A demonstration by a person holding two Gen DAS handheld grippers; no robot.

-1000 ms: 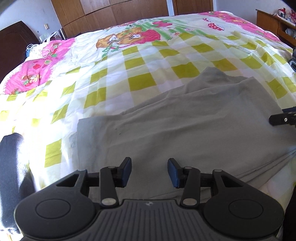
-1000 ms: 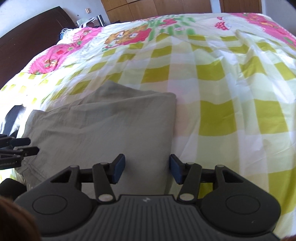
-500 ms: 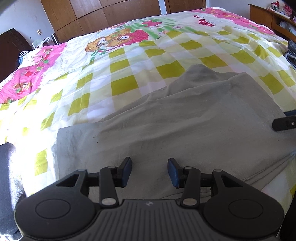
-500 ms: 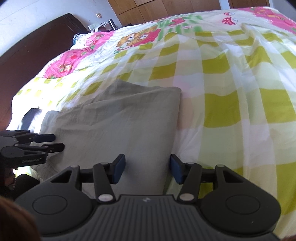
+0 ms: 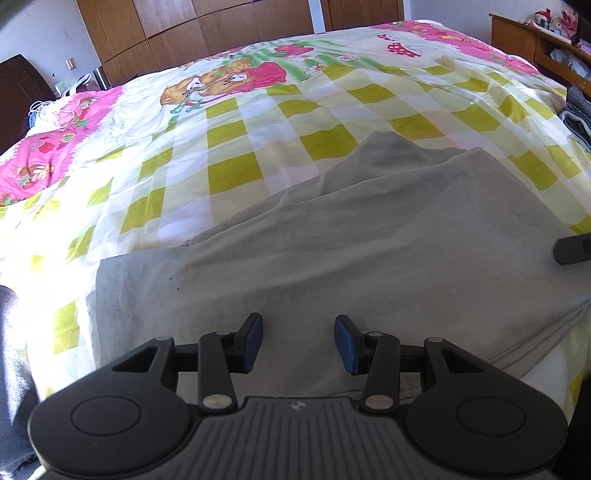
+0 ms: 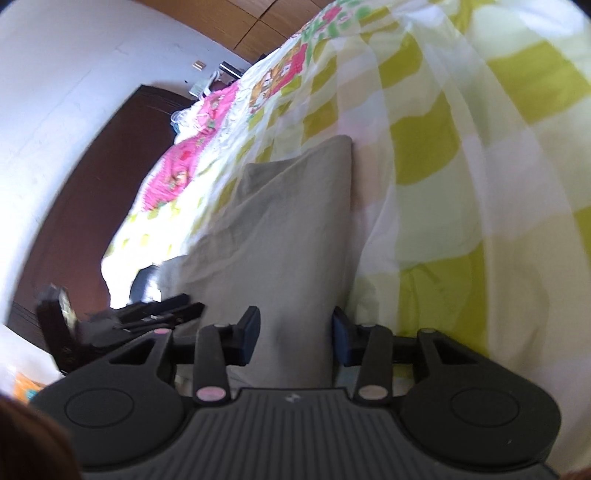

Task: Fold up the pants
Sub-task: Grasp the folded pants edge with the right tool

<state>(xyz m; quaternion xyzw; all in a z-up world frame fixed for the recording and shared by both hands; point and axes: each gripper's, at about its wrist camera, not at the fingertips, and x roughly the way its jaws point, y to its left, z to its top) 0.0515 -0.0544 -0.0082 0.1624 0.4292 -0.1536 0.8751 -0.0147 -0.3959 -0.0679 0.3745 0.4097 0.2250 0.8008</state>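
Holding my left gripper (image 5: 298,341) over the near edge of the grey cotton pants (image 5: 369,251), jaws parted, blue pads clear of the cloth, nothing between them.

Pants lie flat and folded on the yellow-and-white checked bedsheet (image 5: 229,177). Long axis in the left view runs left-right across the frame: straight cut end at the left, layered edges stacked toward the lower right, one corner peaking toward the far side.

Right gripper (image 6: 295,336) sits at the opposite end, view rolled hard so the bed tilts. Its jaws have just been closing; a raised ridge of the grey fabric (image 6: 288,258) stands between the blue pads. The right pad looks to be against the cloth, while the left pad shows a sliver of gap. Blurred frame, so I can't tell whether it has a full grip.

In the right view the pants run away from the gripper, up the frame, ending in a squared corner. My left gripper's dark fingers (image 6: 162,310) show at the left, just beside the fabric's edge.

Farther out: pink cartoon print border (image 5: 55,147), dark wood headboard (image 6: 92,206), brown wooden wardrobe doors (image 5: 221,26) along the back wall.
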